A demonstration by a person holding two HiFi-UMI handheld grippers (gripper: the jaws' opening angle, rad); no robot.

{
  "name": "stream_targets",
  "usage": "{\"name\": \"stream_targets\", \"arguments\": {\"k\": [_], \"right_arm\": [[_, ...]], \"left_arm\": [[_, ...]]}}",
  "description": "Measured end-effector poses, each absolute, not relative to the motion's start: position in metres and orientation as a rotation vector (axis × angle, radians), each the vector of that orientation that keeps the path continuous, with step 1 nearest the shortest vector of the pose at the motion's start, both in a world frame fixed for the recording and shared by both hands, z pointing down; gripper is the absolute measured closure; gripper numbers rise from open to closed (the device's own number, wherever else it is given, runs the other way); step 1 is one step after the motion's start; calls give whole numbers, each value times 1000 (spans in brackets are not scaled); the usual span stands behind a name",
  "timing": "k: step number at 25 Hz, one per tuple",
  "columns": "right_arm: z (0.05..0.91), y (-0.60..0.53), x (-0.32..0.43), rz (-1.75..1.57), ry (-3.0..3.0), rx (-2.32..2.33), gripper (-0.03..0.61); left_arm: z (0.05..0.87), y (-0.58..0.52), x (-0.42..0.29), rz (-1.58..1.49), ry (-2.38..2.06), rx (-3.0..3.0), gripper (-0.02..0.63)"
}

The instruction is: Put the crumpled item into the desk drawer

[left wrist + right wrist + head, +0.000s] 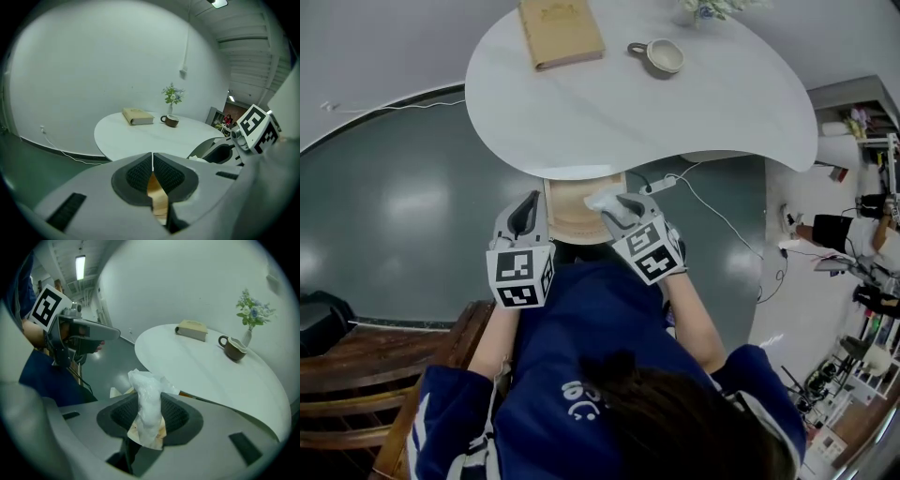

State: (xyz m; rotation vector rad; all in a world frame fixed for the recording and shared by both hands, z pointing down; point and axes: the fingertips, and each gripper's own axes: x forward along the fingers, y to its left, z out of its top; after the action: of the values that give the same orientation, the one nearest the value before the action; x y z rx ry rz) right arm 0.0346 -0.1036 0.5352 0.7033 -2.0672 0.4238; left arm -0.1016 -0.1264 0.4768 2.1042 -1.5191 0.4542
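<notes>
Grip: our right gripper (617, 208) pinched the crumpled white tissue (147, 404) over the open light-wood desk drawer (572, 225).
Spare: our left gripper (152, 171) sat pressed together, empty.
Remaining: we judged only the drop.

White crumpled paper (147, 399), tan book (561, 31)

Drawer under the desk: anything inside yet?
Only bare wood shows in the drawer. The crumpled tissue is gripped by the right hand-held gripper over it. The desk top covers its back.
</notes>
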Motion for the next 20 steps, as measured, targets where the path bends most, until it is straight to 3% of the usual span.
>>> {"name": "stream_targets", "arguments": {"k": [20], "right_arm": [[616,-100,15,153,-1984,189,420]], "left_arm": [[475,-103,-122,428,-1726,1881,601]]}}
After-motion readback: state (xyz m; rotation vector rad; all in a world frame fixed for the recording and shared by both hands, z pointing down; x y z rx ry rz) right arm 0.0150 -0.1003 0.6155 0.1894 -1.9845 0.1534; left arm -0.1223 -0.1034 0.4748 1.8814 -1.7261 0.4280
